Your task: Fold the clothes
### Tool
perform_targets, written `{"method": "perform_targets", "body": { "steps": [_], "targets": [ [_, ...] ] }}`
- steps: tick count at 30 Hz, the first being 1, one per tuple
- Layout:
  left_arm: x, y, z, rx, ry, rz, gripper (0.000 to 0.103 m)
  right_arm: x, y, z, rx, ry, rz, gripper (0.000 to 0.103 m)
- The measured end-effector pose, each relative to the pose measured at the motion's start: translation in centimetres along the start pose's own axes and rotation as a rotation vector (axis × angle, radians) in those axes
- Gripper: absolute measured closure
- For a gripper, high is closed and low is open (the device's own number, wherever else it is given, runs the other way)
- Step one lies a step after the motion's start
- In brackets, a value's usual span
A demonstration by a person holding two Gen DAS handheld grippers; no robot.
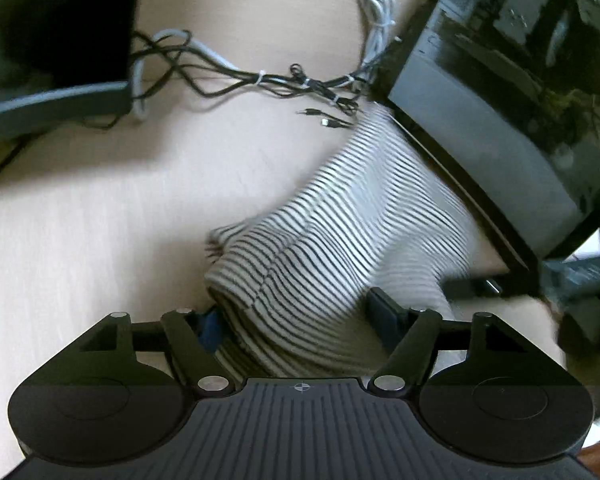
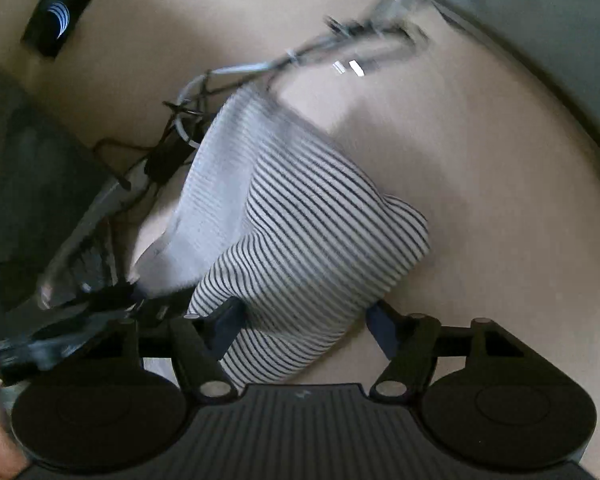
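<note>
both grippers stand spread over one striped garment [image 1: 332, 232] bunched on the pale counter [image 1: 80, 240]. left gripper [image 1: 300, 320] has cloth lying between its jaws, though the pads do not seem to press it; right gripper [image 2: 300, 320] straddles a fold, its right finger clear of the fabric and its left finger against it. the garment's far edge lies beside a tangle of cables [image 1: 260, 80] and a dark monitor [image 1: 520, 100]. the likely trouble: a pull toward that end could drag cloth into the cables or snag a loose plug, and a grip closing on one layer alone would let the fold slump. counted: one garment, two grippers, one monitor in the left view; the cables are too tangled to count.
</note>
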State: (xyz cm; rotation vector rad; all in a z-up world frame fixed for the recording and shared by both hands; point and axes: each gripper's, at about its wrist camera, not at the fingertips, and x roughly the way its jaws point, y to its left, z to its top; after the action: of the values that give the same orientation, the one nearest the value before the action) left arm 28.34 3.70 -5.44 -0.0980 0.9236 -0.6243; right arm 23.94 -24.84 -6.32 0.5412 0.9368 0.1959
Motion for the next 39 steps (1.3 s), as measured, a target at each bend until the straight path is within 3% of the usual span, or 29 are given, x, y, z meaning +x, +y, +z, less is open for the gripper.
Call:
{"method": "perform_targets", "body": {
  "steps": [3,8,10,12,14,15,17,20,23,25,28,29,31,32,33,36,39],
  "targets": [
    [-0.6,-1.2,-0.7,-0.026,0.016,-0.082,0.027,0.5,0.6,2.7,-0.136,-0.05,-0.072,0.034],
    [-1.1,-4.8,-2.2,0.085,0.065,-0.235,0.026,0.5,1.3,6.0,-0.19,-0.141,-0.198,0.034],
    [-1.8,-5.3,-2.6,0.111,0.066,-0.268,0.02,-0.2,3.4,5.3,-0.298,-0.192,-0.183,0.034],
    [-3.3,-4.1,-2.6,0.096,0.044,-0.251,0.015,-0.8,5.8,4.0,-0.439,-0.241,-0.142,0.055],
    [-4.6,-2.1,-2.8,0.052,0.018,-0.203,0.015,-0.3,8.5,2.0,-0.563,-0.222,-0.095,0.068],
    [-5.2,-1.1,-2.9,0.029,0.005,-0.179,0.015,0.6,9.5,0.8,-0.604,-0.176,-0.076,0.07],
    [-6.4,1.5,-3.0,-0.052,-0.015,-0.125,0.015,3.2,11.0,-1.9,-0.668,-0.071,-0.122,0.075],
    [-7.0,4.4,-2.3,-0.159,-0.044,-0.068,0.014,3.6,13.0,-5.8,-0.774,-0.137,-0.224,0.077],
    [-6.1,4.9,-0.9,-0.212,-0.064,-0.09,0.008,2.3,13.4,-6.4,-0.681,-0.087,-0.209,0.078],
    [-3.9,3.9,0.4,-0.245,-0.034,-0.092,0.008,2.0,14.0,-7.4,-0.682,-0.085,-0.226,0.078],
    [-1.2,2.5,0.6,-0.267,0.033,-0.023,0.009,0.9,14.7,-8.4,-0.704,-0.07,-0.197,0.078],
    [-0.3,2.0,0.7,-0.275,0.055,0.001,0.011,0.2,14.8,-8.5,-0.715,-0.064,-0.173,0.077],
    [0.9,1.2,0.7,-0.287,0.073,0.03,0.01,-1.5,14.4,-8.0,-0.718,-0.055,-0.142,0.061],
    [1.2,0.9,0.6,-0.293,0.071,0.038,0.008,-2.9,13.5,-7.3,-0.711,-0.078,-0.136,0.043],
    [1.1,0.7,0.3,-0.299,0.066,0.053,0.008,-4.3,12.6,-6.6,-0.703,-0.101,-0.13,0.034],
    [0.9,-0.1,0.0,-0.306,0.048,0.095,0.008,-6.0,8.4,-3.6,-0.584,-0.103,-0.092,0.027],
    [0.0,0.0,-1.0,-0.332,0.022,0.118,0.009,-4.0,5.1,-0.9,-0.428,-0.084,0.0,0.021]
  ]
}}
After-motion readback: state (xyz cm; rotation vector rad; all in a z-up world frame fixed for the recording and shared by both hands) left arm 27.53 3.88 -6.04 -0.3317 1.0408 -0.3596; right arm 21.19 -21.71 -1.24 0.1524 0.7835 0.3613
